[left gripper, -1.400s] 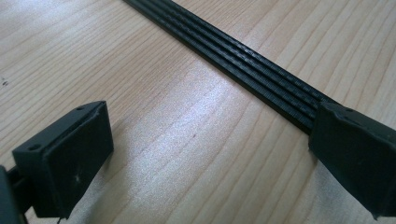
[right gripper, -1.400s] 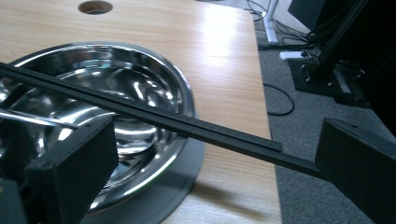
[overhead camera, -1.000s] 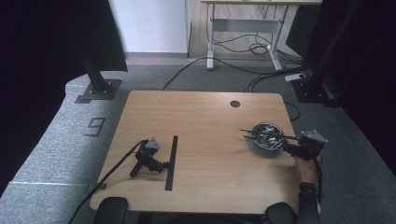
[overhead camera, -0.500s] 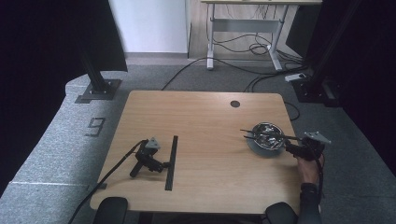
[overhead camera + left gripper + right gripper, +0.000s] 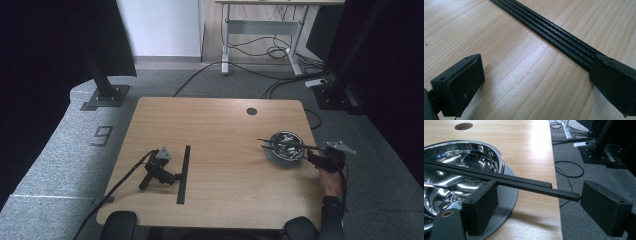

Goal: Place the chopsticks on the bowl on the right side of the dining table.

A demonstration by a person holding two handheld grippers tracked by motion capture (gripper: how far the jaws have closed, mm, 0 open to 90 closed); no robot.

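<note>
A: Nearest the person, where do the grippers sit?

B: The right gripper (image 5: 311, 156) hangs at the table's (image 5: 220, 125) right edge, jaws wide but just closing, the black chopsticks (image 5: 506, 180) between them, not yet pinched. The left gripper (image 5: 172, 176) lies on the table, jaws apart on nothing, beside a black ribbed strip (image 5: 184, 173).

A: And the chopsticks?

B: They rest across the steel bowl (image 5: 285, 145), which stands on a grey plate (image 5: 507, 195); a metal utensil (image 5: 441, 185) lies inside. Bare wood spreads beyond.
</note>
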